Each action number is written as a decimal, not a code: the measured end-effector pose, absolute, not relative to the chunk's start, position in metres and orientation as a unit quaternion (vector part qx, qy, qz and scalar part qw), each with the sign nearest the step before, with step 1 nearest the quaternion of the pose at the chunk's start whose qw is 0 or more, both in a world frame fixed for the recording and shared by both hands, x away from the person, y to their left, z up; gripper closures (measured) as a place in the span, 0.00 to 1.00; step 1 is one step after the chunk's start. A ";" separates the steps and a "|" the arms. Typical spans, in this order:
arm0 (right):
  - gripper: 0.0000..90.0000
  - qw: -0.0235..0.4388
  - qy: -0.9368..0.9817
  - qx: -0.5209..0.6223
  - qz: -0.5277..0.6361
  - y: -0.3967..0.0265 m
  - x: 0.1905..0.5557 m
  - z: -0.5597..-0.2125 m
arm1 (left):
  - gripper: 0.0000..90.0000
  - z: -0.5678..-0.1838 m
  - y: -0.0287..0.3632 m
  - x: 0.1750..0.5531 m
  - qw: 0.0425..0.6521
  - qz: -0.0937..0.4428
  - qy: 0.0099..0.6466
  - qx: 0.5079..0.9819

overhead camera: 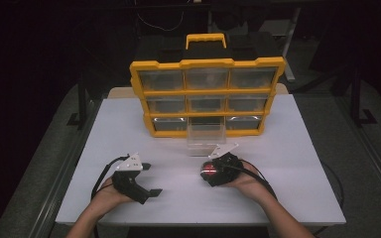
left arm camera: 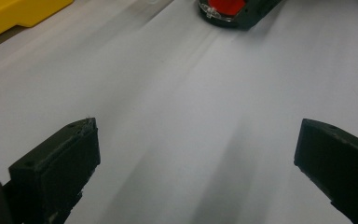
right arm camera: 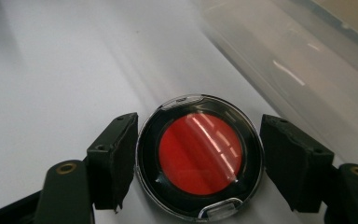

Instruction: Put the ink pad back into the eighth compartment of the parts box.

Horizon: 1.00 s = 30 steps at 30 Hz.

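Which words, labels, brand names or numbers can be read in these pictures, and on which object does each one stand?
None can be read.
The grey plate on the left gripper carries small dark marks, too small to read.
The round red compact between the jaws of the right gripper shows no lettering.
The yellow drawer organizer shows no legible label.

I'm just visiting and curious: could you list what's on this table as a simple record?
Surface: white table
Storage: yellow plastic organiser with nine clear drawers, upright at the back
Open drawer: bottom middle clear drawer, pulled out
Small item: round black compact with red centre, lying flat
Right gripper: jaws either side of the compact, a gap on one side
Left gripper: open, holding nothing
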State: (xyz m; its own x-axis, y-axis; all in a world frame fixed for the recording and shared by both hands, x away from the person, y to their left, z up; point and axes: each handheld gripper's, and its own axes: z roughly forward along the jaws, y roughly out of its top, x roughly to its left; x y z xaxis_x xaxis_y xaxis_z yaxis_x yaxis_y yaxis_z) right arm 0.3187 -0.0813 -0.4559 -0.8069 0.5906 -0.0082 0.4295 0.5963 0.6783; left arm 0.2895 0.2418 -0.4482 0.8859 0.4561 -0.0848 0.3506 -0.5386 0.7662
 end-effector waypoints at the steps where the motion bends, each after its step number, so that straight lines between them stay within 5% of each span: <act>1: 0.32 0.116 0.886 0.288 0.345 -0.082 0.319 -0.455 | 0.00 -0.448 0.242 0.290 0.421 0.062 0.231 0.875; 30: 0.32 0.122 0.881 0.306 0.340 -0.112 0.316 -0.444 | 0.00 -0.449 0.245 0.289 0.421 0.066 0.233 0.874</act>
State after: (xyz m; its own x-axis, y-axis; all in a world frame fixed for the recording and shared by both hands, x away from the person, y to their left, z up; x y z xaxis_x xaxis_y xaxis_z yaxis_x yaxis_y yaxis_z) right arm 0.3164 -0.1117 -0.4435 -0.7824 0.6228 -0.0076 0.4563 0.5815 0.6735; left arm 0.2891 0.2448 -0.4488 0.8830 0.4625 -0.0807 0.3517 -0.5379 0.7661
